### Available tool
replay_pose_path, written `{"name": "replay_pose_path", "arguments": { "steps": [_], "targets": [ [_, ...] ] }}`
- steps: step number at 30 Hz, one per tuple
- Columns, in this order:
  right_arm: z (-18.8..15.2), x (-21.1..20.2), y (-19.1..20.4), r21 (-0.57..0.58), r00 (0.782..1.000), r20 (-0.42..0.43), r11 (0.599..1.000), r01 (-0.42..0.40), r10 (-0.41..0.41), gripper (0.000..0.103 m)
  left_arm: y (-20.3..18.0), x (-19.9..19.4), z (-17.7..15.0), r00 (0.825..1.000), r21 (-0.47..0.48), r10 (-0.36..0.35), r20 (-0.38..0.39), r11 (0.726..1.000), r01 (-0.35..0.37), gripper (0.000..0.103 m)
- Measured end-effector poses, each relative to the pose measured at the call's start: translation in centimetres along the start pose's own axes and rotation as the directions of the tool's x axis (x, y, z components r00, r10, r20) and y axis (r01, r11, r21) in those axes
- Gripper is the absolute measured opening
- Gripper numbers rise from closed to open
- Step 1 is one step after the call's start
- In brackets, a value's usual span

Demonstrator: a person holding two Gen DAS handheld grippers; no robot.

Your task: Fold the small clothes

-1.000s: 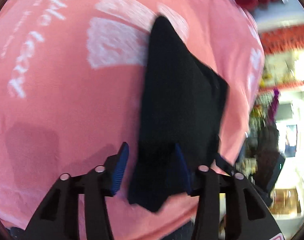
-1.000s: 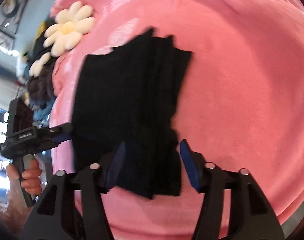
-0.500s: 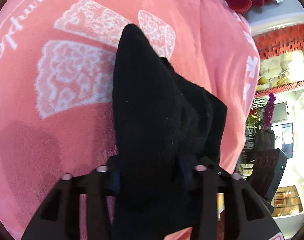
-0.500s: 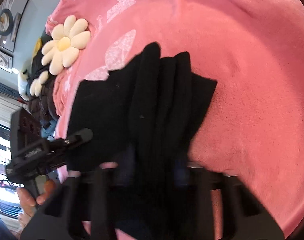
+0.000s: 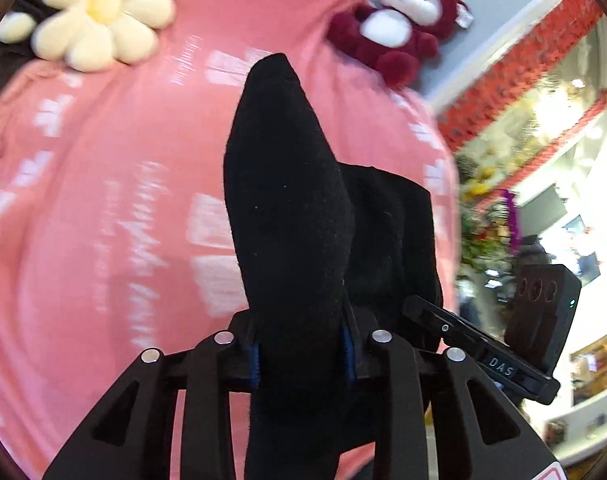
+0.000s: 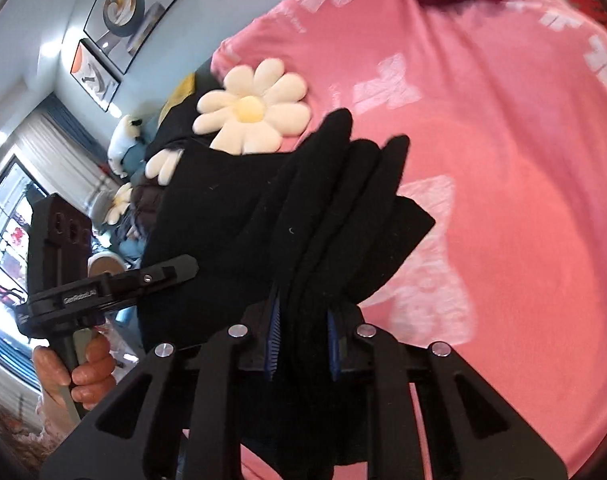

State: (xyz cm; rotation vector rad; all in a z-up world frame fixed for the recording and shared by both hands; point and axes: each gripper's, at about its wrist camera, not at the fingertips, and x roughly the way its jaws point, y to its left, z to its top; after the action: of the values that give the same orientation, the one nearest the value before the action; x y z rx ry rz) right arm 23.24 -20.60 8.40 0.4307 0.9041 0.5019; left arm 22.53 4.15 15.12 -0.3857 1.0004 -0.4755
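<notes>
change: both grippers have closed on the cloth and lifted it off the blanket since a second ago.
blanket: pink, under everything.
cloth: black, bunched, hanging above the blanket.
flower: on the blanket, beyond the cloth.
left gripper: clamped on the cloth.
right gripper: clamped on the cloth's pleats.
meaning: cloth seems raised for a fold.

The garment is showing plain black against a pink blanket that is carrying white printed motifs and lettering. A flower cushion is showing cream petals around a yellow centre, and a plush toy is wearing dark red with a white face and belly. Each black gripper is showing blue pads.
</notes>
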Motion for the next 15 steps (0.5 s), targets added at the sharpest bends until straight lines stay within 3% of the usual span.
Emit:
{"name": "replay_pose_path", "arguments": {
  "steps": [1, 2, 3, 4, 5, 6, 7, 9, 10, 12, 15],
  "targets": [
    [-0.6, 1.8, -0.1, -0.004, 1.0, -0.025, 1.0, -0.001, 0.001, 0.024, 1.4, 0.2, -0.5, 0.998, 0.005, 0.066, 0.008, 0.998, -0.067, 0.038],
    [-1.8, 4.5, -0.6, -0.024, 0.998, -0.041, 0.999, 0.043, -0.044, 0.03, 2.7, 0.8, -1.2, 0.992, 0.02, 0.124, 0.024, 0.992, -0.124, 0.056],
    [-2.7, 6.3, -1.3, -0.026, 0.992, -0.044, 0.993, 0.115, -0.116, 0.036, 4.9, 2.0, -2.3, 0.971, 0.026, 0.227, 0.079, 0.973, -0.229, 0.065],
    [-3.8, 7.8, -2.2, -0.029, 0.975, -0.063, 0.977, 0.21, -0.212, 0.044, 6.5, 2.9, -3.3, 0.939, 0.009, 0.317, 0.132, 0.947, -0.321, 0.072],
    [-4.9, 9.1, -2.7, -0.044, 0.952, -0.089, 0.956, 0.291, -0.294, 0.043, 8.2, 3.9, -4.4, 0.912, -0.012, 0.384, 0.147, 0.922, -0.386, 0.072],
    [-6.2, 9.6, -2.8, -0.045, 0.945, -0.097, 0.95, 0.31, -0.313, 0.042, 10.0, 5.0, -5.2, 0.905, -0.04, 0.414, 0.1, 0.91, -0.412, 0.07],
    [-6.6, 9.4, -2.5, -0.037, 0.956, -0.088, 0.96, 0.279, -0.281, 0.036, 11.9, 6.1, -6.3, 0.924, -0.094, 0.383, 0.008, 0.92, -0.38, 0.068],
    [-7.3, 8.9, -1.1, -0.054, 0.967, -0.073, 0.97, 0.239, -0.242, 0.036, 13.1, 5.7, -7.5, 0.96, -0.167, 0.281, 0.007, 0.946, -0.276, 0.068],
    [-7.3, 8.9, -0.5, -0.076, 0.967, -0.076, 0.968, 0.238, -0.243, 0.036, 13.0, 5.5, -7.9, 0.969, -0.181, 0.244, 0.025, 0.955, -0.236, 0.068],
    [-6.7, 9.7, -0.1, -0.107, 0.959, -0.08, 0.959, 0.262, -0.27, 0.038, 12.8, 5.4, -8.0, 0.969, -0.153, 0.246, 0.029, 0.959, -0.239, 0.069],
    [-5.0, 11.7, -1.6, -0.068, 0.945, -0.069, 0.947, 0.314, -0.319, 0.063, 12.4, 6.8, -7.4, 0.96, -0.098, 0.279, 0.013, 0.956, -0.276, 0.071]
  ]
}}
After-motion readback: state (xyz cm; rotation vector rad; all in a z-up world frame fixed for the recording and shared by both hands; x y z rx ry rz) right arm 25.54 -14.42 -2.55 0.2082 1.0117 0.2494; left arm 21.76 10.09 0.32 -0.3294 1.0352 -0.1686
